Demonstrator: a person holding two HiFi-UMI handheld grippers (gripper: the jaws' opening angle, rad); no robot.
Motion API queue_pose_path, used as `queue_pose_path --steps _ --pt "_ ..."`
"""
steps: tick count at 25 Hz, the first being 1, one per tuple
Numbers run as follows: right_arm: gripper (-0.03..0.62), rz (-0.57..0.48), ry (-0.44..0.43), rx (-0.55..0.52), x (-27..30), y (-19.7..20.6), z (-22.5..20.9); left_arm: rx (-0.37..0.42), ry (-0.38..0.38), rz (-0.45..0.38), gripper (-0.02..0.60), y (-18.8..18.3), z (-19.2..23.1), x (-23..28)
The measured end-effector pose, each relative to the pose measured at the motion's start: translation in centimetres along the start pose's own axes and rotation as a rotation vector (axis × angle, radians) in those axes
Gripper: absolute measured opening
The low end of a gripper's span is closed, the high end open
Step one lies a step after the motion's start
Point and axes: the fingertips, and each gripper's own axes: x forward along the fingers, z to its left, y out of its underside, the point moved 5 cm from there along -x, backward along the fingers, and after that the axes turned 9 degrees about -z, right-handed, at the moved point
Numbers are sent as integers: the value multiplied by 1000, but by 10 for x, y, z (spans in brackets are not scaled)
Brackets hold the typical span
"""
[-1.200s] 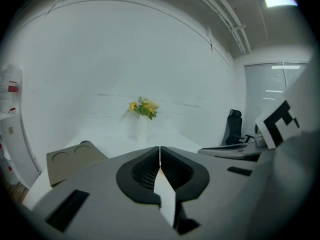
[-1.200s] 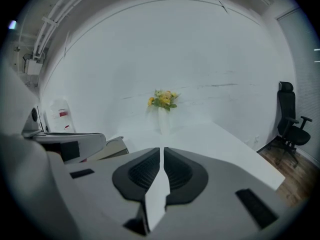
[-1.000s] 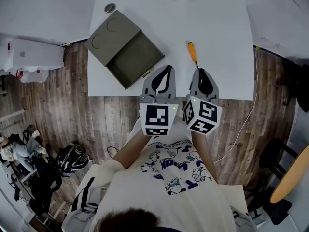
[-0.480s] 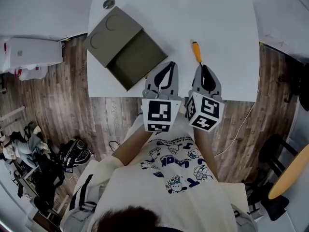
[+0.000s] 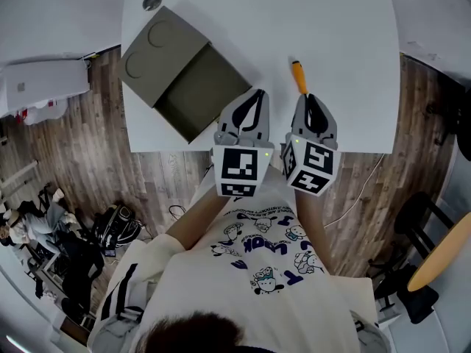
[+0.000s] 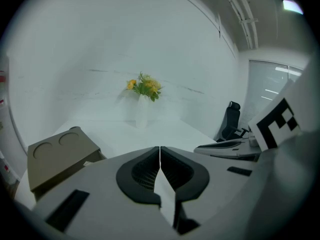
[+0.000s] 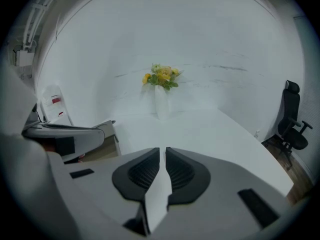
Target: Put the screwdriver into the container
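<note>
An orange-handled screwdriver (image 5: 298,74) lies on the white table (image 5: 338,43), its dark shaft pointing toward me. My right gripper (image 5: 308,98) is shut with nothing in it, its tips just short of the shaft's near end. Beside it, my left gripper (image 5: 258,94) is shut and empty too, near the table's front edge. The olive container (image 5: 202,87) sits at the left with its lid (image 5: 156,46) folded open. In the left gripper view the shut jaws (image 6: 160,148) point over the table, with the container (image 6: 57,156) at the left. The right gripper view (image 7: 163,149) hides the screwdriver.
A white vase of yellow flowers (image 6: 143,96) stands at the table's far edge, also seen in the right gripper view as a vase (image 7: 162,91). A small round grey disc (image 5: 152,1) lies at the far left corner. An office chair (image 7: 292,119) stands at the right on the wooden floor (image 5: 88,153).
Both grippers have moved forward and down over the table's front edge. The right gripper's tips have come closer to the screwdriver. Both stay shut.
</note>
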Motion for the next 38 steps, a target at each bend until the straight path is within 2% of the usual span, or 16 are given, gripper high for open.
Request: queue_pose_path --steps 6,9,20,38 --pt "49 57 -7 -13 17 8 -4 -17 6 48 19 12 5 14" --pt "112 95 -6 -22 23 16 -11 -25 5 75 20 20 6 20" --pt "123 192 -13 -52 42 37 -28 -65 6 138 19 40 4 30" --pt "155 322 -75 -139 79 55 -31 -105 -19 177 20 53 12 42"
